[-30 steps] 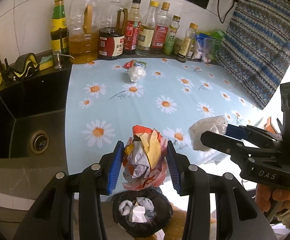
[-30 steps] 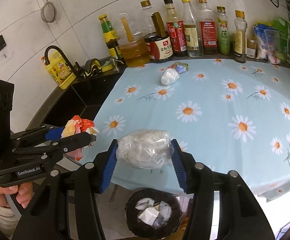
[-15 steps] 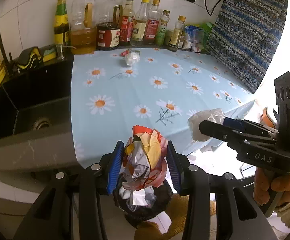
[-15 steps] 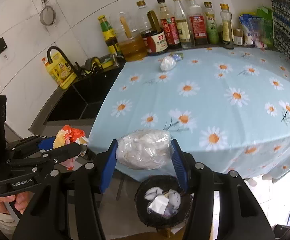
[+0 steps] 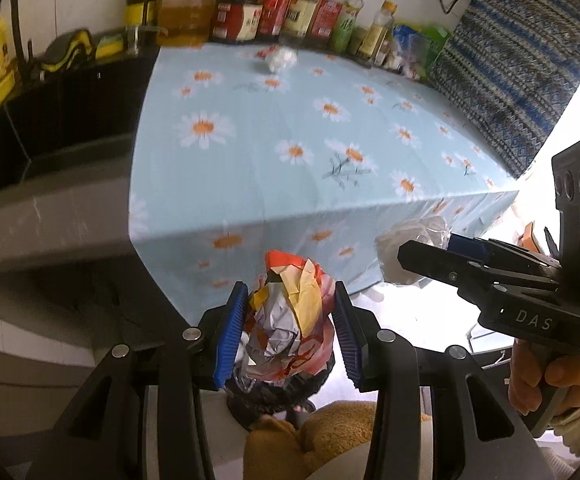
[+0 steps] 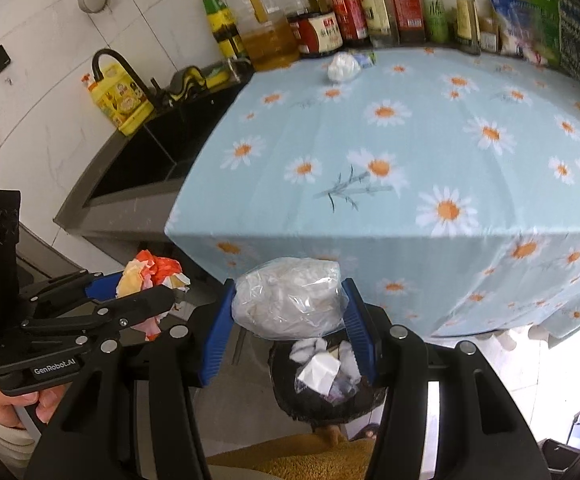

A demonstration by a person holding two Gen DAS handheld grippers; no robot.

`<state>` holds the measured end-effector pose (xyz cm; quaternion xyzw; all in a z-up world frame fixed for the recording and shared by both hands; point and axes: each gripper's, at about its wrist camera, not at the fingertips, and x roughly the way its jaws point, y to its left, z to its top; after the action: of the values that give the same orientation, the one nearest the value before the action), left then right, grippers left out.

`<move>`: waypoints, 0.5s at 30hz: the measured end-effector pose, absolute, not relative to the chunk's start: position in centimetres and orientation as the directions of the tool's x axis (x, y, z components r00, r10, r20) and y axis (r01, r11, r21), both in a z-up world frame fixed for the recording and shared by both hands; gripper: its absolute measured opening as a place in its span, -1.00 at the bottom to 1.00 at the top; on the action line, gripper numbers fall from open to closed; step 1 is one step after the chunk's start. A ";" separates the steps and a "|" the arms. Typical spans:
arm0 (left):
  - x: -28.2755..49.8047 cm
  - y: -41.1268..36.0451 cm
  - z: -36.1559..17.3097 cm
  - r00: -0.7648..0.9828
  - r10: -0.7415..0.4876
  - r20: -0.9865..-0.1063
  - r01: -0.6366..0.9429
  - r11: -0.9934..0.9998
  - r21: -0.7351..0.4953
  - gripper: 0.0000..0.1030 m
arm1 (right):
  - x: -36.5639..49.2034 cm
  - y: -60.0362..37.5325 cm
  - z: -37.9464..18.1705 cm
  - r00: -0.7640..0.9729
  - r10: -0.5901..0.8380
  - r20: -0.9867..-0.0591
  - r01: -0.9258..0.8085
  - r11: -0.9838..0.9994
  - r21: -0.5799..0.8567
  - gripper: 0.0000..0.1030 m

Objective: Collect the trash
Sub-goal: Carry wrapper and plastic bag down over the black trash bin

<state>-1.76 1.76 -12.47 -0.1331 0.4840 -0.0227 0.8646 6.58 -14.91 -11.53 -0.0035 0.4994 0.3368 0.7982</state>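
The left gripper has its blue-padded jaws clamped on a crumpled red, yellow and silver snack wrapper, and the right gripper is closed the same way on a bunched clear plastic bag stuffed with white paper. Both are held off the near edge of the counter, which is draped in a light-blue daisy-print cloth, and below them on the floor stands a small round black-lined waste bin with white scraps already in it. In the right wrist view the bin's mouth sits directly under the plastic bag; in the left wrist view the wrapper hides most of the bin, so it looks roughly centred there too. The step in hand appears to be the drop, and it would go best if each gripper is brought squarely over the opening and lowered close to the rim before the jaws part, since both pieces are light and could drift or catch on a pad. Releasing one at a time would keep the grippers from crowding the narrow mouth. One more piece, a small white crumpled wad beside a bit of coloured packet, lies at the far side of the cloth near the row of sauce and oil bottles.
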 end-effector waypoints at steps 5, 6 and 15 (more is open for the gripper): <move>-1.6 1.2 -15.1 0.463 -0.183 -0.867 -0.123 0.956 -0.267 -0.21 | 6.8 -15.7 -14.4 0.203 0.515 -0.833 -0.511 0.781 0.358 0.03; -1.5 1.1 -15.7 0.447 -0.186 -0.875 -0.130 0.954 -0.270 -0.21 | 6.8 -15.9 -14.9 0.194 0.509 -0.838 -0.505 0.785 0.360 0.03; -0.9 1.1 -20.4 0.346 -0.212 -0.914 -0.192 0.938 -0.290 -0.21 | 7.0 -18.0 -20.5 0.085 0.479 -0.874 -0.419 0.813 0.405 0.03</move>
<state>-0.91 1.07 -20.37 -0.1765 0.5718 -0.0060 0.8011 7.00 -18.02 -20.47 0.0248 0.6036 0.3051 0.7362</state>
